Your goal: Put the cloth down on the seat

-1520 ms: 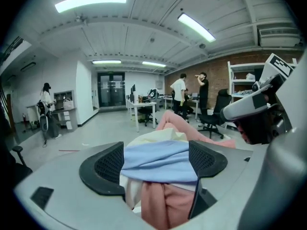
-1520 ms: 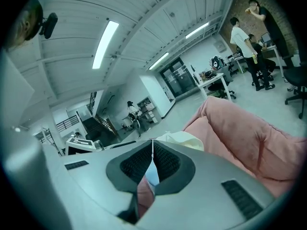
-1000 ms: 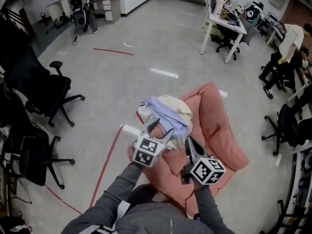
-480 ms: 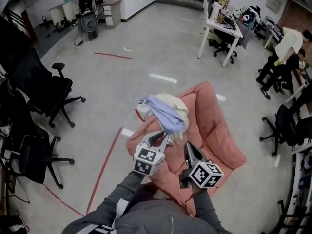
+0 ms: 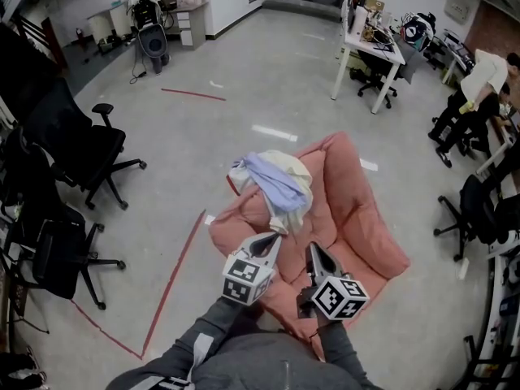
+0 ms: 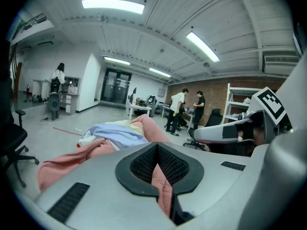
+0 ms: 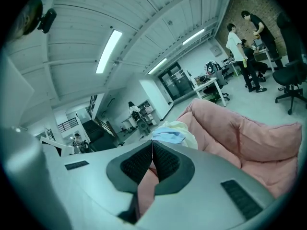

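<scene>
Office floor, pink seat (image 5: pixel 357 214): cloth (image 5: pixel 278 179) heaped at 12 o'clock, clear of left gripper (image 5: pixel 271 239), jaws just closed, empty; right gripper (image 5: pixel 312 250) jaws together, empty.

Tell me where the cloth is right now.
In the head view the cloth lies heaped on the far left part of the pink seat, just beyond the left hand-held gripper.
</scene>
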Available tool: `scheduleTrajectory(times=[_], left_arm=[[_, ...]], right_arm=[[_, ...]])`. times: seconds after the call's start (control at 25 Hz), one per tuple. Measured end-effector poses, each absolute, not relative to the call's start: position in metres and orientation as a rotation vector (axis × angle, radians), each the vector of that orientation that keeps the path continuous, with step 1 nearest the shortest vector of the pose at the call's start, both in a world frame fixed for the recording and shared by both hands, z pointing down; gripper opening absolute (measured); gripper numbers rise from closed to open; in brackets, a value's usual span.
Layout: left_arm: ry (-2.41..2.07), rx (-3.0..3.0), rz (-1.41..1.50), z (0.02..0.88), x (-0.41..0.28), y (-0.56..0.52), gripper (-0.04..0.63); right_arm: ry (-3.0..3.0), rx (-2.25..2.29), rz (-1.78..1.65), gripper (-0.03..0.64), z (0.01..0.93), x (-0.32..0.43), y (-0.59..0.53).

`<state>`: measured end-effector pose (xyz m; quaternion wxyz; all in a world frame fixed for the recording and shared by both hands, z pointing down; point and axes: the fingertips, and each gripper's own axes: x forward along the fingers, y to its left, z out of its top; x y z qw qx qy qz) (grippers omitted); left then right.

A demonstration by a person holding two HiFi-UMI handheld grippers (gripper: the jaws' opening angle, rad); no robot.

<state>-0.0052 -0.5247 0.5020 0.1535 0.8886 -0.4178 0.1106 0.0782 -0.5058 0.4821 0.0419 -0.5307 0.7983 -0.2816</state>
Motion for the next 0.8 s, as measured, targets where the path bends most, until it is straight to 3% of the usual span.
scheduleTrajectory(times=[0.8], left_arm=[[-1.036, 2.527, 0.284, 0.515, 0.025, -0.483, 0.008]], right_arm=[[2.512, -1.607, -0.891, 0.011, 0.495, 0.078, -0.475]])
